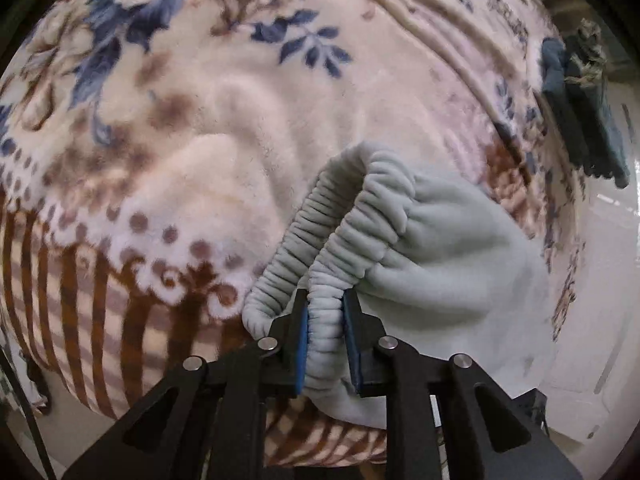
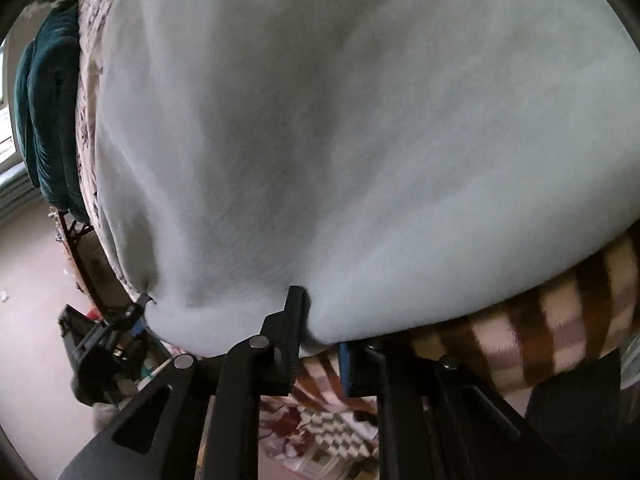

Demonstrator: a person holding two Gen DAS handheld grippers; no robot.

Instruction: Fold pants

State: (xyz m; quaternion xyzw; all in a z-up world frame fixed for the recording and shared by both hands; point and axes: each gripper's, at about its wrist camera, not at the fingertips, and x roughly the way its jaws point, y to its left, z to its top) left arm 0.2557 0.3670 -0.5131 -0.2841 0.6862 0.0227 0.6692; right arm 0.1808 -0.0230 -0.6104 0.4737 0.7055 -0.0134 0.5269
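The pale grey fleece pants [image 1: 432, 264] lie on a floral plush blanket [image 1: 192, 152] over a bed. In the left wrist view my left gripper [image 1: 325, 312] is shut on the pants' gathered elastic waistband [image 1: 348, 224], which loops up ahead of the blue pads. In the right wrist view the pants [image 2: 340, 120] fill most of the frame. My right gripper [image 2: 320, 320] is shut on the pants' near edge, with the cloth draped over the right finger. The left gripper [image 2: 140, 312] also shows at the left, holding the same edge.
A dark teal folded cloth [image 1: 580, 112] lies at the far right of the bed, and it shows at the left in the right wrist view [image 2: 44, 112]. The blanket's brown striped border [image 1: 80, 300] hangs over the bed edge. Floor and clutter [image 2: 320, 432] lie below.
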